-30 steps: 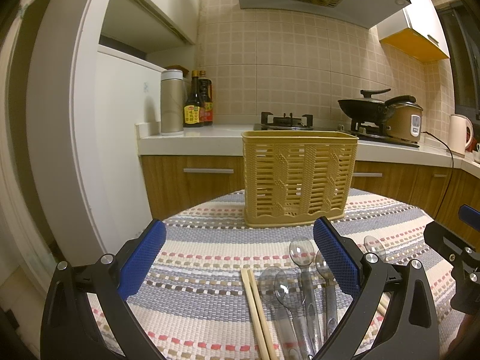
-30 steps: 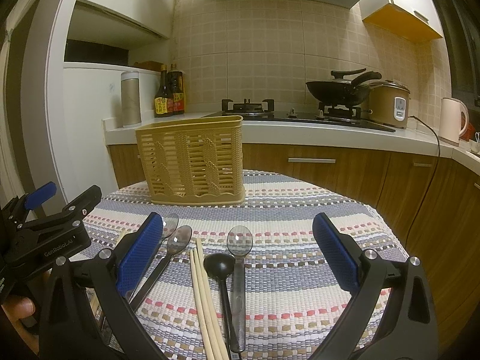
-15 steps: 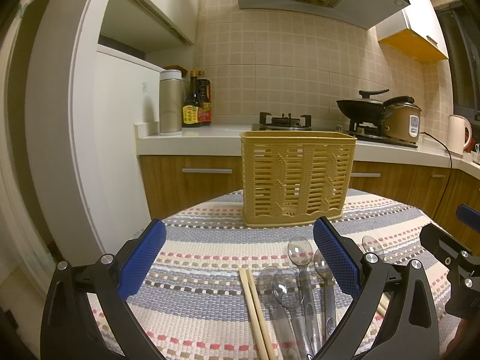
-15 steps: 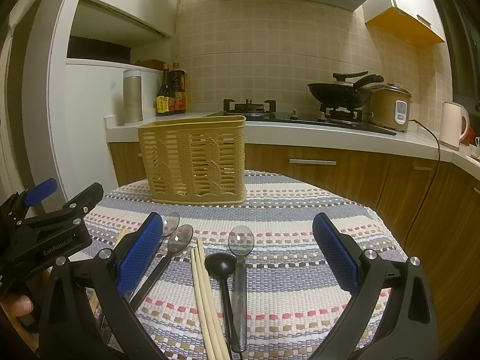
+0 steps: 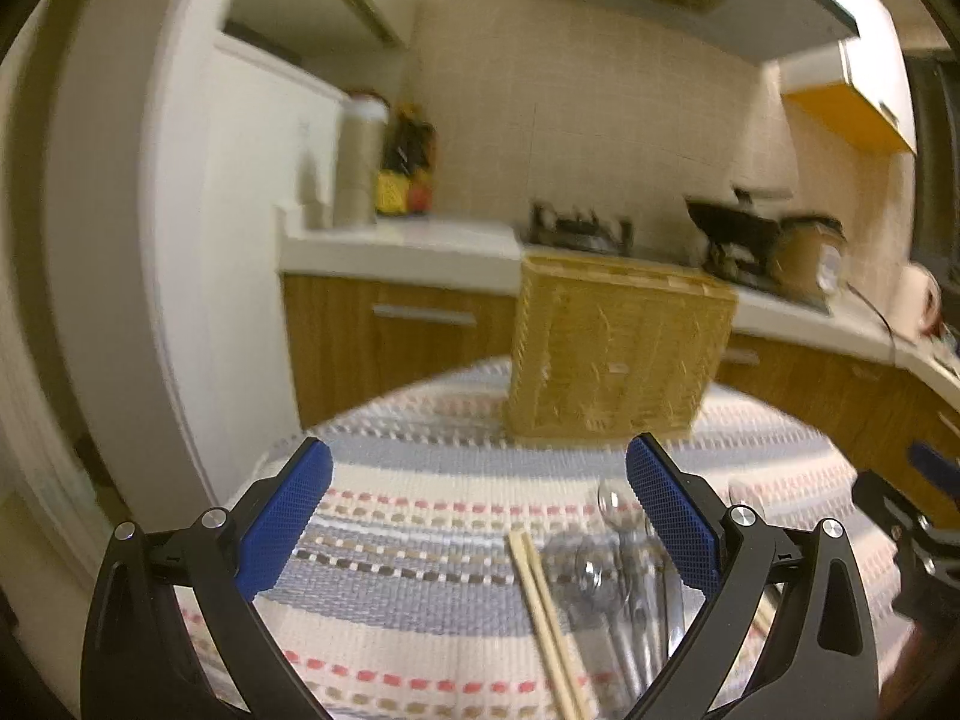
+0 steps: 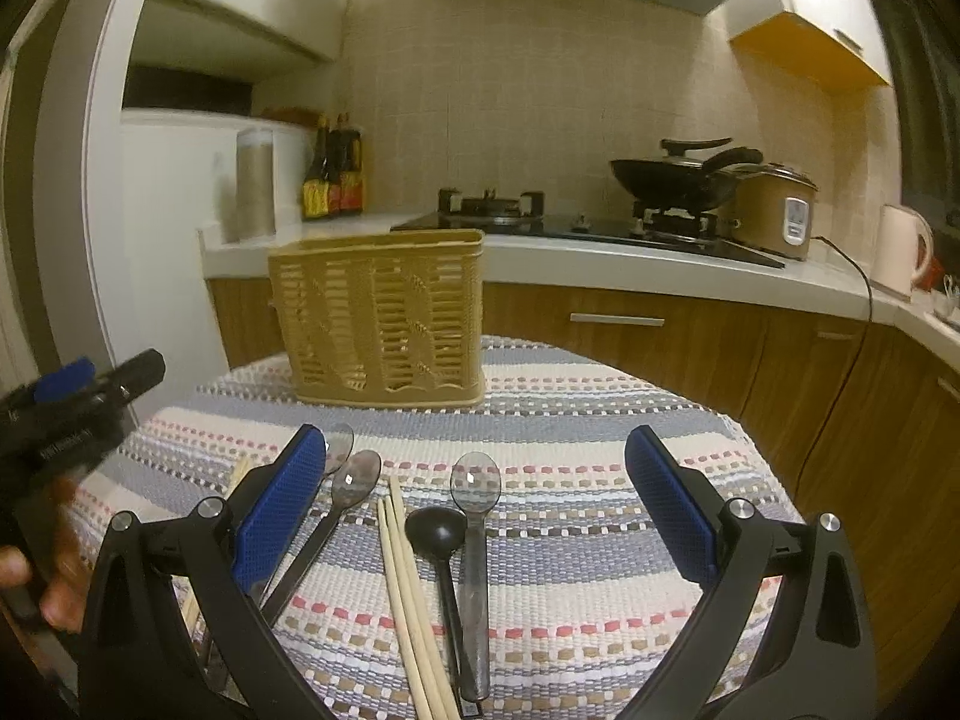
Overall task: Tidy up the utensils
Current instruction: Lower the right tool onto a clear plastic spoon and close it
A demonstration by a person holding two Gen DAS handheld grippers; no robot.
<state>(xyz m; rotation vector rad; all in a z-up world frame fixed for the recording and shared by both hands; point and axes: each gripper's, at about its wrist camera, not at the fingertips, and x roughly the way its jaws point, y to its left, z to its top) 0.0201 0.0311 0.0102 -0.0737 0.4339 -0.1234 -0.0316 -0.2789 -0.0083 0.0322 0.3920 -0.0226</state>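
My left gripper [image 5: 477, 516] hangs above the striped cloth [image 5: 420, 564], its jaws wide apart with nothing between them. Through its blurred, tilted camera I see one pair of chopsticks [image 5: 543, 606] just left of a cluster of clear spoons [image 5: 624, 564], partly hidden behind my right-hand pad [image 5: 672, 516]. The yellow basket [image 5: 618, 354] stands upright at the far side of the bench, well apart from the utensils; the blur hides what it holds.

My right gripper [image 6: 474, 516] is likewise spread wide and empty. Its sharper view shows what the left one misses: a metal spoon [image 6: 351, 489] lying diagonally beside my left-hand pad [image 6: 279, 510], a second pair of chopsticks [image 6: 408, 594], then a black ladle [image 6: 441, 546] and a clear spoon [image 6: 477, 498] side by side, all flat on the cloth between my fingers. The basket sits back left here, and my left gripper appears at the frame's left edge, held in a hand [image 6: 57, 570].
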